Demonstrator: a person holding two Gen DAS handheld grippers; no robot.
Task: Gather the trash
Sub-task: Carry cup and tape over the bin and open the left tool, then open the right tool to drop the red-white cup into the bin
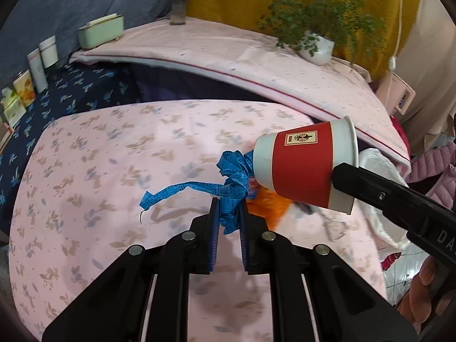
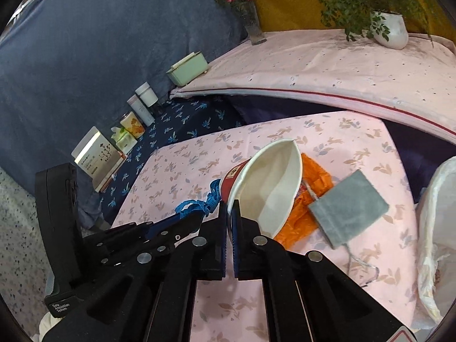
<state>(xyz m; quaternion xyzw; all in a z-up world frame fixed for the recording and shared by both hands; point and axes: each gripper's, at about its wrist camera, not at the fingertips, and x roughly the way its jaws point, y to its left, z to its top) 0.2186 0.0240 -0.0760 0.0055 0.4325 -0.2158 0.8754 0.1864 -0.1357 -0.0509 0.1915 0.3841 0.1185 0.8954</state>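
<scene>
My left gripper (image 1: 228, 203) is shut on a tangled blue measuring tape (image 1: 232, 176), lifted off the pink floral cloth (image 1: 114, 148); one tape end trails to the left. My right gripper (image 2: 229, 206) is shut on the rim of a red and white paper cup (image 2: 270, 182), which is squashed flat at the rim and tilted on its side. In the left wrist view the paper cup (image 1: 305, 159) hangs at the right, held by the right gripper's black finger (image 1: 370, 185). An orange plastic wrapper (image 2: 310, 188) and a grey pouch (image 2: 347, 208) lie on the cloth beneath.
A white bag (image 2: 436, 228) stands open at the right edge of the cloth. Boxes and jars (image 2: 134, 119) line the blue wall on the left. A green box (image 2: 188, 68), a flower vase (image 2: 253, 25) and a potted plant (image 2: 390, 28) sit on the raised pink surface behind.
</scene>
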